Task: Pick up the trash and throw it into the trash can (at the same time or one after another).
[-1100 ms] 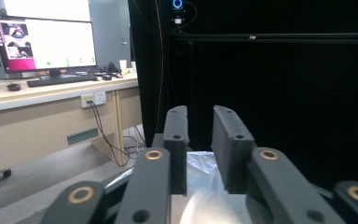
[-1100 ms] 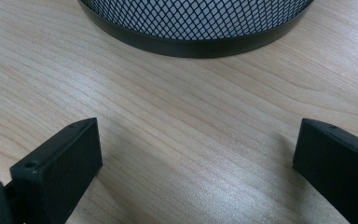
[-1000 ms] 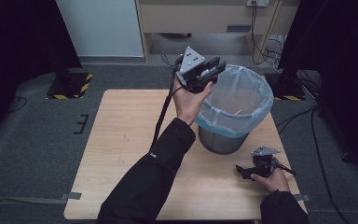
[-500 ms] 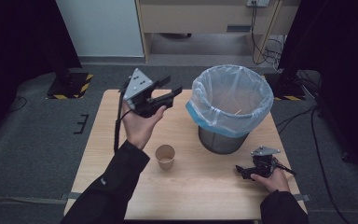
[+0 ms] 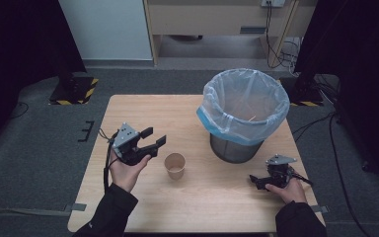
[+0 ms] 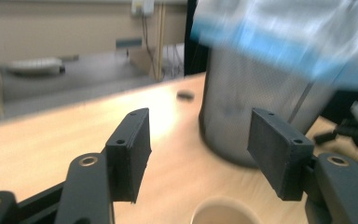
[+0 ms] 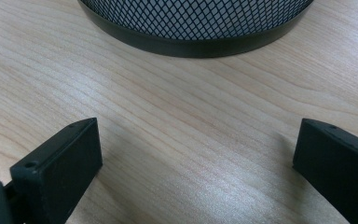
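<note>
A paper cup [image 5: 174,165] stands upright on the wooden table [image 5: 217,197], just beside the mesh bin [image 5: 242,116] on its left-front side. The left gripper [image 5: 154,137], farther left of the bin than the cup, hangs above the table with jaws wide and nothing between them; the cup's rim [image 6: 221,212] lies just below and ahead of its pads [image 6: 135,149]. The right gripper [image 5: 254,180] rests on the table just right-front of the bin, jaws wide, bare wood between them and the bin's base [image 7: 196,44] ahead.
</note>
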`<state>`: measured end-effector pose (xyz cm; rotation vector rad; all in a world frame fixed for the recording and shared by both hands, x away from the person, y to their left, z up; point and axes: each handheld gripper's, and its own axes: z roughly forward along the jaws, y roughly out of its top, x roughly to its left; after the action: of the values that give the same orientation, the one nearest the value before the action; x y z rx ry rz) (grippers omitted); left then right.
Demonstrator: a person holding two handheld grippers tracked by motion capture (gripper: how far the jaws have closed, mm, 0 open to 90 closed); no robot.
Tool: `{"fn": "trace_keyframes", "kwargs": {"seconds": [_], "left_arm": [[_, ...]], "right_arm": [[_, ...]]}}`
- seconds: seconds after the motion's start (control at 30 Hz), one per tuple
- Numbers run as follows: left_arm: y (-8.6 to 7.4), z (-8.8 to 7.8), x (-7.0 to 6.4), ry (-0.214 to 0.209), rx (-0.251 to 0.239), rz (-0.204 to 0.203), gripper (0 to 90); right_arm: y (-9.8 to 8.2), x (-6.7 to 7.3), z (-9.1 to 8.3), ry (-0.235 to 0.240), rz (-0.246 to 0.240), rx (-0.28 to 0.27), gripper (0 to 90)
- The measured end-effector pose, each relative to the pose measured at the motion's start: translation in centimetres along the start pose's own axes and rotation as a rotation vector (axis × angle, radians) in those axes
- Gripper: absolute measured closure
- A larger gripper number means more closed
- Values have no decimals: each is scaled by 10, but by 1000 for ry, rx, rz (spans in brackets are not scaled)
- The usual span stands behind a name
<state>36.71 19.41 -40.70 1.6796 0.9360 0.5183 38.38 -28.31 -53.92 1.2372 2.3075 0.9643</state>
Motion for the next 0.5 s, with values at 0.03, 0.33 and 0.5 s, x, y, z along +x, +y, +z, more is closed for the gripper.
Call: {"fn": "trace_keyframes", "kwargs": {"seconds": [0.03,0.33,0.5], "left_arm": [[-6,2,2,5,19,-2,389],[-35,26,2,-14,144,5,373],[-49,37,4,-15,196,3,401]], "right_arm": [[0,0,0,0,0,0,14],[0,0,0,0,-1,0,14],[0,0,0,2,0,1,13]]}}
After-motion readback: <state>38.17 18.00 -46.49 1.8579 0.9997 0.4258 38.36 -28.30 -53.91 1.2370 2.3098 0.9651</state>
